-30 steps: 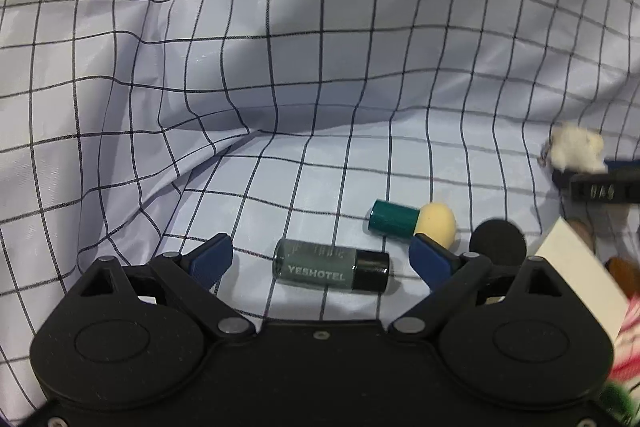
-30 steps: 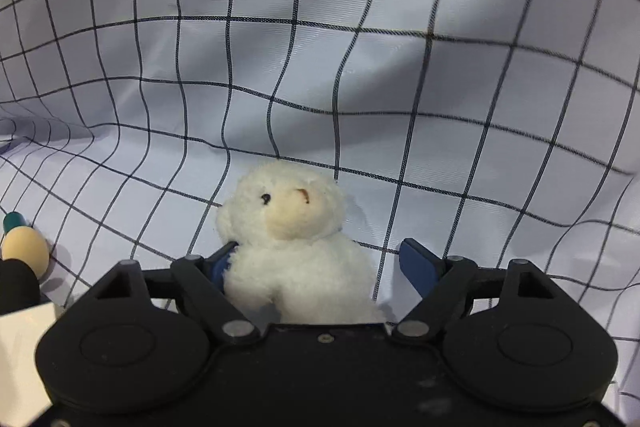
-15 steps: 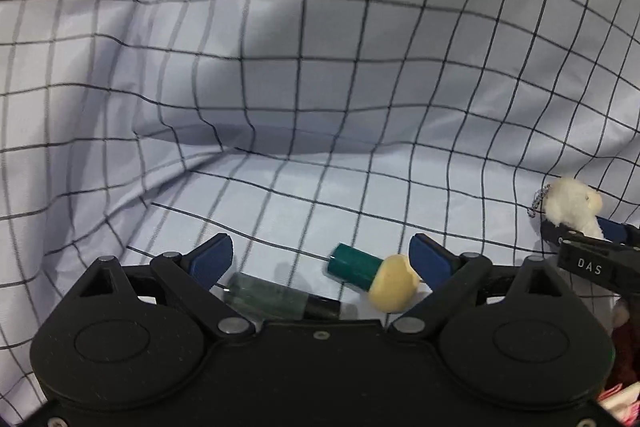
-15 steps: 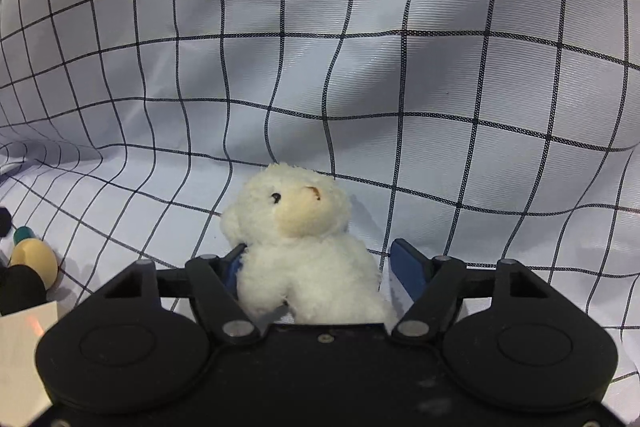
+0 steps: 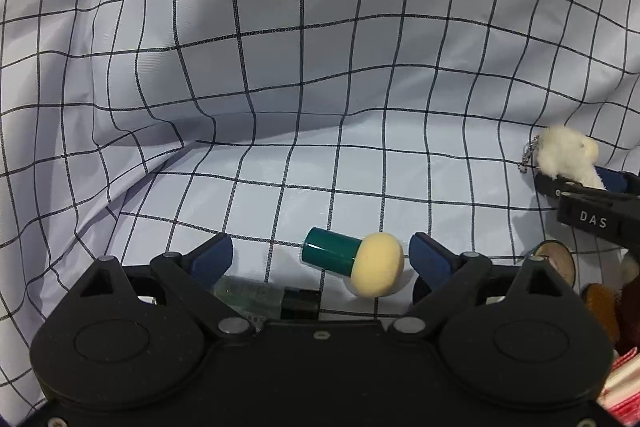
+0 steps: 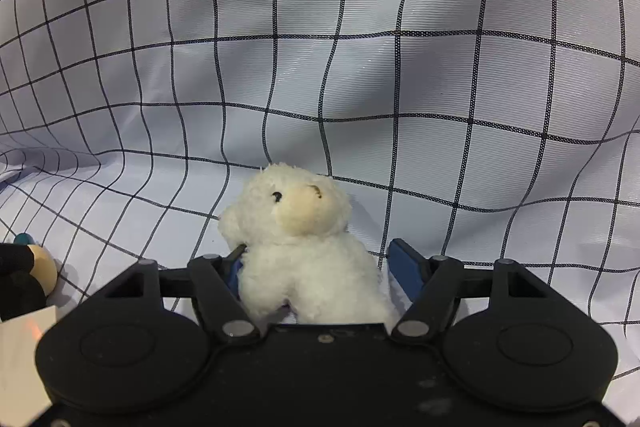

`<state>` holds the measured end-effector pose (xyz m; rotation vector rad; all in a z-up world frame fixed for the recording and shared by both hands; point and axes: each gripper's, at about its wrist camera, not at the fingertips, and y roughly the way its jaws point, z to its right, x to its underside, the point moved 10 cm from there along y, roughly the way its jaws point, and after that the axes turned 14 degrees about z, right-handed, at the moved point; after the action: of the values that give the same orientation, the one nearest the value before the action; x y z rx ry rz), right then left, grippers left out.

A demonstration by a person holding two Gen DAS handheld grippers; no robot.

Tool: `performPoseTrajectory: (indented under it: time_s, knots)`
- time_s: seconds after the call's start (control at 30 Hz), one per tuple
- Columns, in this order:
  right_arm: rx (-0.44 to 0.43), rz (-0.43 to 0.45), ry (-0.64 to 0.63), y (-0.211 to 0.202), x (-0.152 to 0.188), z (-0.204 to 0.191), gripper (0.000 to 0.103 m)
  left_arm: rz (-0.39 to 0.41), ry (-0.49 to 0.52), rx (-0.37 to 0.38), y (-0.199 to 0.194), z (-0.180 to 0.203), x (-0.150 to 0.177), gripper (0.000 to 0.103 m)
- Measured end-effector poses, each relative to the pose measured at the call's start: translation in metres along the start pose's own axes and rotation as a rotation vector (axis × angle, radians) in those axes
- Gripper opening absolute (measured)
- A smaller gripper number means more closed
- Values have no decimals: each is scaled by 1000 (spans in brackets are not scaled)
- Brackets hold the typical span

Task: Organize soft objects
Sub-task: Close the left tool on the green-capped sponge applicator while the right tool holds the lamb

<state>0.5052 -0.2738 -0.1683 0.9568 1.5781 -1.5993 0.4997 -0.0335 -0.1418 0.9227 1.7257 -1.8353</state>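
A white plush bear [image 6: 296,247] sits between the fingers of my right gripper [image 6: 316,255], which is shut on it with the blue pads against its sides. In the left wrist view the bear [image 5: 568,155] shows at the far right, in the right gripper [image 5: 576,179]. My left gripper [image 5: 320,247] is open just above the checked cloth. A makeup sponge [image 5: 376,263] with a yellow head and a teal handle lies on the cloth between its blue fingers [image 5: 212,255], touching neither. The sponge [image 6: 40,267] also peeks in at the left edge of the right wrist view.
Rumpled white cloth with a black grid [image 5: 320,67] rises like a wall behind everything. A green bottle with a black cap [image 5: 260,295] lies half under the left gripper. A round wooden thing [image 5: 556,259], an orange brush [image 5: 604,307] and a white card [image 6: 24,339] crowd the right.
The left gripper moved over the cloth: the sponge now lies between its fingers and the bottle has slid under its body. The right jaws narrowed onto the bear.
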Motion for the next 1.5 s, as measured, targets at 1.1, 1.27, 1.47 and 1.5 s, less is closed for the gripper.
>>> performPoseTrajectory:
  time_s: [1.1, 1.27, 1.47, 1.5]
  knots:
    - [0, 0, 15, 3, 0, 0, 70, -53, -130, 93, 39, 2, -6, 50]
    - [3, -1, 13, 3, 0, 0, 70, -55, -107, 93, 39, 0, -6, 55]
    - [6, -3, 9, 4, 1, -1, 70, -51, -78, 67, 34, -5, 1, 77]
    - [8, -2, 10, 5, 1, -1, 70, -51, -67, 65, 33, -6, 2, 77]
